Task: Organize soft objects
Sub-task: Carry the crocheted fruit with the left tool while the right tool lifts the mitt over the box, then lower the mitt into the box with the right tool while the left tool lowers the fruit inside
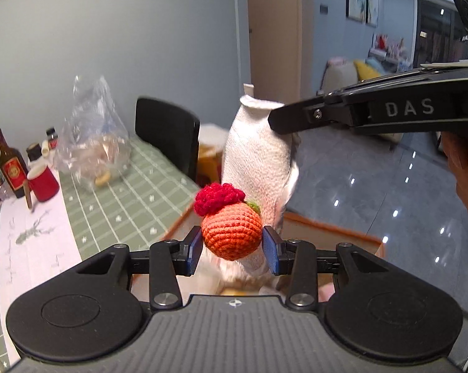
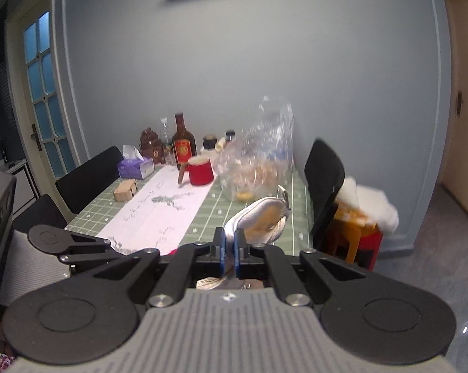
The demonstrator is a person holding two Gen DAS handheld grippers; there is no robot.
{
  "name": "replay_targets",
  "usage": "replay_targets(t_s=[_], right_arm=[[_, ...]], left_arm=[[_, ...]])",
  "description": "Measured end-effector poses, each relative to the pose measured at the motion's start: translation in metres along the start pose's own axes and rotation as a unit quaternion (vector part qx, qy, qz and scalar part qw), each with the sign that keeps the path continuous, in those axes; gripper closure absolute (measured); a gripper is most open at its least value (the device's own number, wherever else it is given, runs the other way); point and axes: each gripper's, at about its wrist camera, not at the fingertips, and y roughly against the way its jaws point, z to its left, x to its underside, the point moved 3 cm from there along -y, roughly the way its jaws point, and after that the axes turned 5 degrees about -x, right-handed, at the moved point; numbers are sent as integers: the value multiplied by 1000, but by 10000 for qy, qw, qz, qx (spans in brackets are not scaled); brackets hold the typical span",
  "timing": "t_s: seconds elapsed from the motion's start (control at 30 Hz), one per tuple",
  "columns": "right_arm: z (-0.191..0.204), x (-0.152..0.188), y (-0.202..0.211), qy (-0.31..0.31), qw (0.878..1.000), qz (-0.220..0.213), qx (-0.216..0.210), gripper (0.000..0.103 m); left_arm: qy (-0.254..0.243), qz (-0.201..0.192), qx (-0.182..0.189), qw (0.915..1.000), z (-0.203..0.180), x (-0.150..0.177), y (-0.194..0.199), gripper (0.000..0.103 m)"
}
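My left gripper [image 1: 232, 247] is shut on an orange crocheted fruit [image 1: 231, 233] with a red crocheted top [image 1: 217, 201] and a small green leaf, held in the air. My right gripper [image 2: 230, 248] is shut on the rim of a white cloth pouch [image 2: 258, 214], holding it up with its mouth open; the pouch also shows in the left wrist view [image 1: 258, 158], hanging just behind the fruit. The right gripper's black arm reaches in from the right there. What lies in the pouch is hidden.
A table with a green checked cloth [image 1: 125, 199] and a white runner [image 2: 168, 211] carries a clear plastic bag [image 2: 258, 155], a red cup [image 2: 200, 171], a brown bottle [image 2: 183, 143], a purple tissue box [image 2: 136, 168]. Black chairs [image 2: 324, 183] stand around it. A wooden tray edge [image 1: 333, 227] lies below the grippers.
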Motion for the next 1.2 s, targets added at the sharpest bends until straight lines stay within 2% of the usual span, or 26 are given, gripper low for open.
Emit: replay_targets(t_s=[0.3,0.43,0.83,1.2], right_arm=[[-31,61,-53,-896,9945,454,-284,100],[-38,80,-66,-1005,9926,638,-237,100],[-50,120,-78,-598,9896,1295,209,100],[-53,141,-77,-213,9843,1703,417,101]], left_arm=[[-21,634,-265,9976,-1,31,-33,56],[-129,795,-280,9964,-7,39,-38,56],[-529,1298,-176,9900,-33,65,-67,56],[-835,1697,161,9818,-53,78,-76,56]])
